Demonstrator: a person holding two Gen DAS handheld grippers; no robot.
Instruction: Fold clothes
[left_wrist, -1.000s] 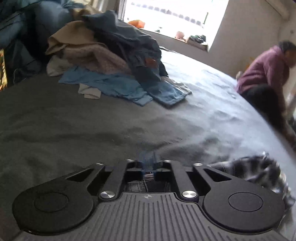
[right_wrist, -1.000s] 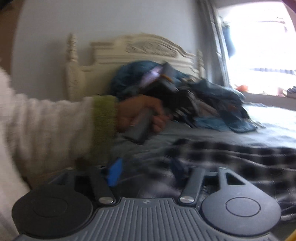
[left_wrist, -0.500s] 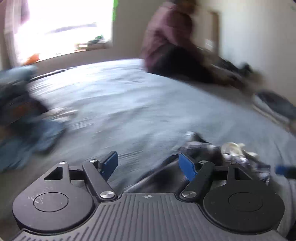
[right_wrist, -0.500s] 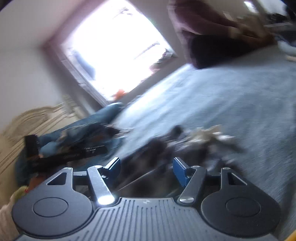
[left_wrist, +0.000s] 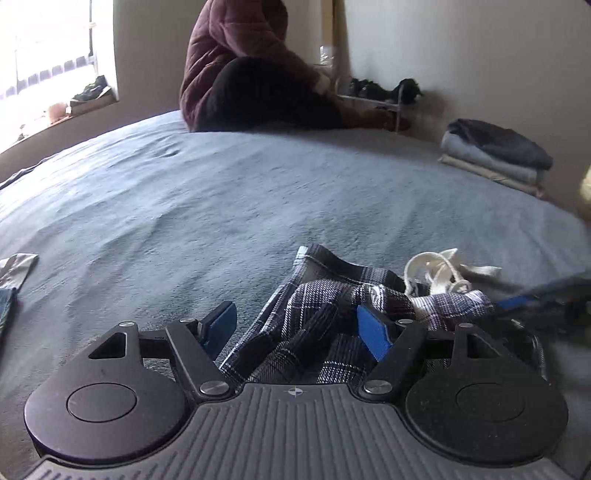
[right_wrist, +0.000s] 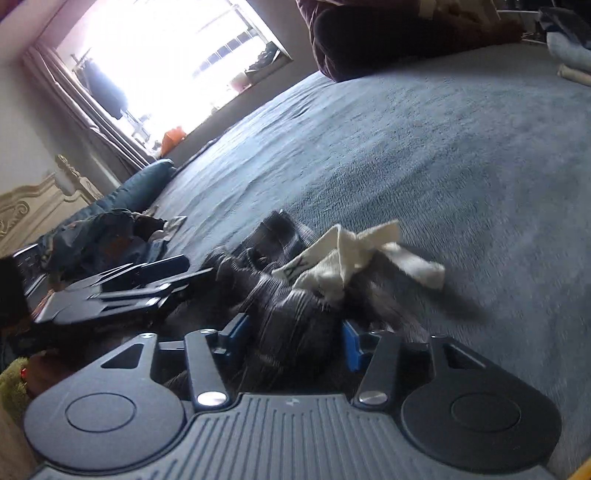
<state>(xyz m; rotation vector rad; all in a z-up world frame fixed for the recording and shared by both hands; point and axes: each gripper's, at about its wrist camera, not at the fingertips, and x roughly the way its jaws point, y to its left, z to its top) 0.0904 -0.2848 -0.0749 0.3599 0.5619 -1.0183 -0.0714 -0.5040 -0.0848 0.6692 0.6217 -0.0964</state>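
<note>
So the plaid garment is dumped in a crumpled heap on the bed, near edge, w/ its white drawstring tangled on top, def not folded yet. Left gripper hangs right over the heap, jaws standing wide; cloth sits btwn the blue pads but nothing's pinching it afaict. Right gripper is on the same heap from the other side and its jaws are closing, w/ a bunch of plaid btwn them; pads don't look pressed on it yet, tho the frame's blurry so not 100% sure. Progress-wise: a small stack of folded stuff sits at the bed's far corner, so some pieces look done imo. But there's a whole pile of unfolded clothes by the headboard end of the bed, so lots left. For this piece basically everything's left: grab it, spread it flat on the bed, fold, then move it to the stack. Someone in a maroon jacket sits on the bed's far side, not involved.
</note>
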